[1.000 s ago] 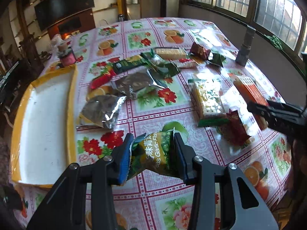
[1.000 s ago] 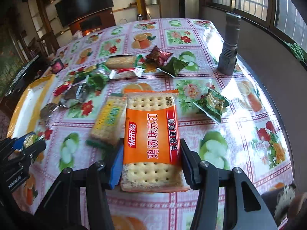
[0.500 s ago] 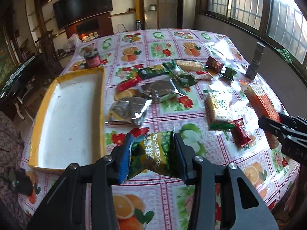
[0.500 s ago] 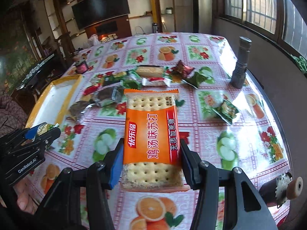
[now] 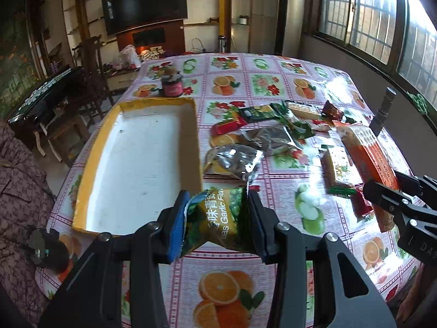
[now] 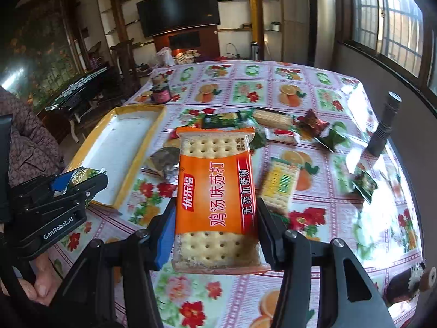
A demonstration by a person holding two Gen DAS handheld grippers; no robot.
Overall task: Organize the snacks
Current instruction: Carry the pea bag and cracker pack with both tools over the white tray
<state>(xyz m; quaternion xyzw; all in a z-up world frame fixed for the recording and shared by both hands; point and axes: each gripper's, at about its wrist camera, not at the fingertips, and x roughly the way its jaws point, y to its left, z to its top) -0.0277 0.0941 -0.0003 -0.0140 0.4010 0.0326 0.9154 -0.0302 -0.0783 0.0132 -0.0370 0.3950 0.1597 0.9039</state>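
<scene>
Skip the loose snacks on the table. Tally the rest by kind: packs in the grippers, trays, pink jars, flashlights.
Gripped packs: 2, pea pack and cracker pack
Tray: 1
Pink jar: 1
Flashlight: 1
Total: 5

Green garlic-pea packet [image 5: 218, 216]: crinkled foil, yellow band with white lettering, pinched upright above the tablecloth, just off the tray's near right corner.

Orange cracker pack [image 6: 215, 199]: clear ends showing pale dotted crackers, red side stripe, held lengthwise, far end tilted up.

Tray [image 5: 92, 147]: shallow, yellow rim, white floor, at 10 o'clock.

Loose packets [image 5: 262, 136]: silver, red, green, scattered at 1 o'clock.
</scene>
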